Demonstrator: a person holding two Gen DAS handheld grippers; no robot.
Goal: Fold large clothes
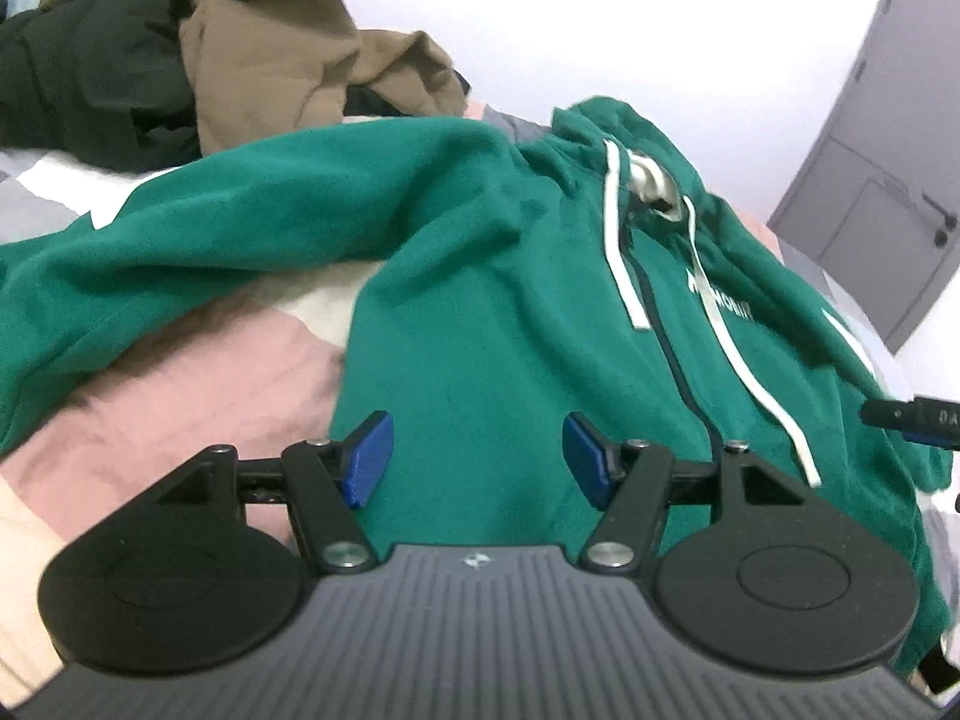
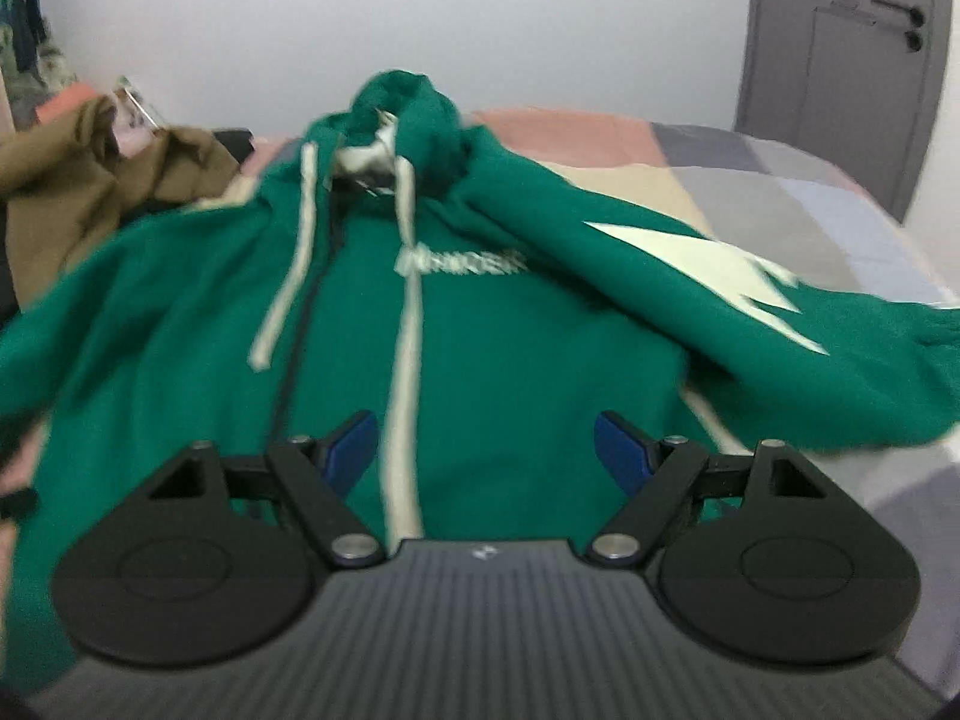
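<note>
Green hoodie lies front up on the bed, zip closed, hood at the far end, hem nearest both tools. Left tool hangs over the lower front with jaws wide and nothing between them. Right tool likewise stands wide and empty above the hem, a white drawstring running down beneath it.

Step in hand, by judgement: first fold, sleeves across the body. Left sleeve trails off beyond and to the left of the left tool; right sleeve, with its white patch, lies ahead and to the right of the right tool. Doing it well means pinching each sleeve near the cuff, taking one layer only, and laying it flat across the chest. Drawstrings are better tucked clear before folding.

Brown garment and black garment are heaped beyond the left sleeve, close enough to snag.

Hard to read: right view is smeared by motion, chest lettering illegible. Both cuffs run out of frame. Hem is hidden under the tool bodies. Dark object at the right edge of the left view is probably the other tool; not certain.
</note>
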